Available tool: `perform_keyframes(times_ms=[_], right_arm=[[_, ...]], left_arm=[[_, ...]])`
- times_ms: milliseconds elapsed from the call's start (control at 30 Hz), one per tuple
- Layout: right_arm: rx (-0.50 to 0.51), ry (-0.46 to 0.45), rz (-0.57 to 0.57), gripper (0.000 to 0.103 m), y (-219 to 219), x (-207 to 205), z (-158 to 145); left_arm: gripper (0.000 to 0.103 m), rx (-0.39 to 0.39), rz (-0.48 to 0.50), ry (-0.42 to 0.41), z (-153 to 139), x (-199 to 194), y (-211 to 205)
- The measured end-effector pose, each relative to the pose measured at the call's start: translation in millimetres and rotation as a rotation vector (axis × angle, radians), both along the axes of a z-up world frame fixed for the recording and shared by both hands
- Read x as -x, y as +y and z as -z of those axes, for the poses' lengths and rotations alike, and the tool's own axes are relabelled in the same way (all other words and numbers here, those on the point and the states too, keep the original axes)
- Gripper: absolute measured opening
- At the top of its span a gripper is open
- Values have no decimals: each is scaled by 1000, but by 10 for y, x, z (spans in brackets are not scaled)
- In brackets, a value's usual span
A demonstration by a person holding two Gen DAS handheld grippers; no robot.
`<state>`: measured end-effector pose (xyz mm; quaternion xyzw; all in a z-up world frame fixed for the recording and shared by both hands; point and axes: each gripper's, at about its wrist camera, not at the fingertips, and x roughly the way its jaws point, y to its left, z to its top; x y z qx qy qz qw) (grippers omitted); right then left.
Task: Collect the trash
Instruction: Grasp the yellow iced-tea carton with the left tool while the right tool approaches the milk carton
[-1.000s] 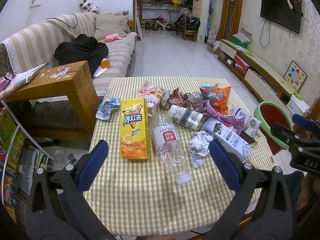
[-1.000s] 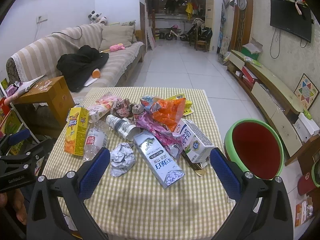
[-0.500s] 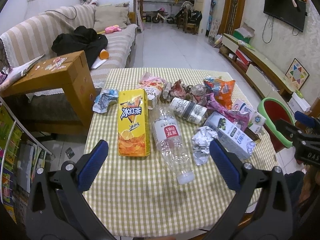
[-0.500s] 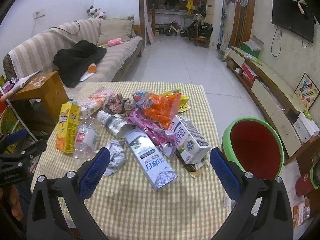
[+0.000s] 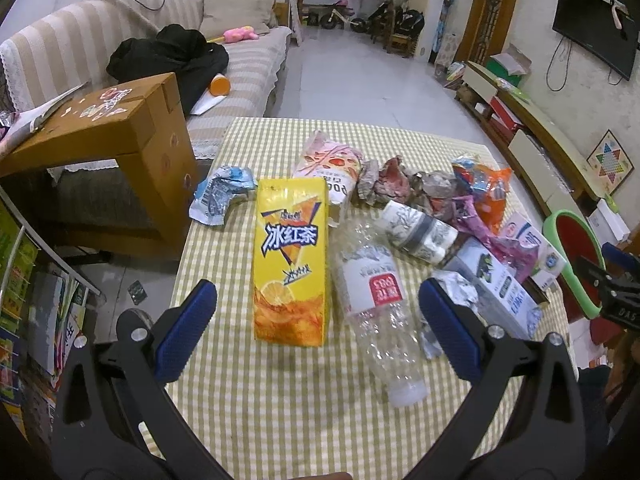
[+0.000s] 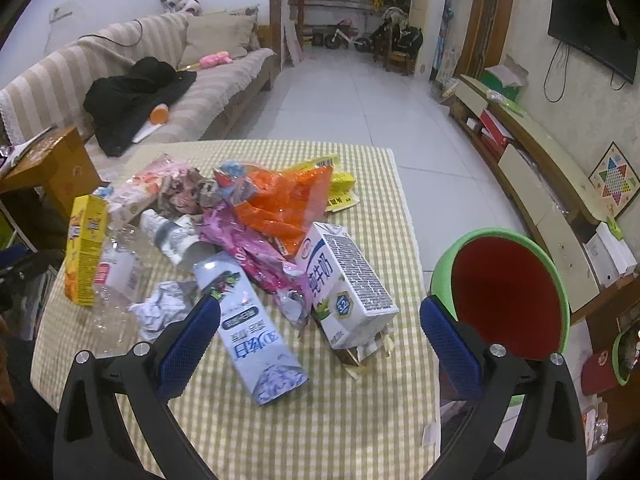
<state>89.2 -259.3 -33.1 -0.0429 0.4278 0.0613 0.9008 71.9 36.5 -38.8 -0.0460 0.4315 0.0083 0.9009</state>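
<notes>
Yellow-and-white checked cloth covers the bench (image 5: 280, 400), which carries a spread of trash.

Left tongs (image 5: 316, 324): fingers spread wide, holding nothing, raised above the near part of the bench. In the left wrist view, the yellow iced-tea carton (image 5: 290, 260) lies flat between the two blue pads (image 5: 186, 336), with the clear plastic bottle (image 5: 376, 300) just beside it on the right (cap end toward the camera). A crumpled foil ball (image 5: 454, 292) lies by the right pad.

Right tongs (image 6: 320, 336): fingers also spread wide, empty. In the right wrist view, the long blue-and-white milk carton (image 6: 252, 328) and the shorter white milk carton (image 6: 348, 288) lie between the pads. An orange snack bag (image 6: 284, 200) and a pink wrapper (image 6: 256, 256) are heaped behind them, touching both cartons.

Container: a green bin (image 6: 560, 280) with a red interior stands off the right edge of the bench, near the right pad. The visible part of its interior holds no trash. All trash items lie on the bench.
</notes>
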Motion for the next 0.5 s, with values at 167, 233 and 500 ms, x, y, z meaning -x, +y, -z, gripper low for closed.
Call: perform_keyframes(times_ms=[167, 233, 500], right_arm=[[5, 26, 8, 96, -23, -159, 115], [8, 42, 12, 96, -55, -236, 175], [29, 104, 15, 96, -191, -505, 425]], left_arm=[[99, -4, 4, 19, 80, -119, 33], [99, -4, 7, 35, 141, -171, 52], [99, 1, 0, 104, 427, -384, 155]])
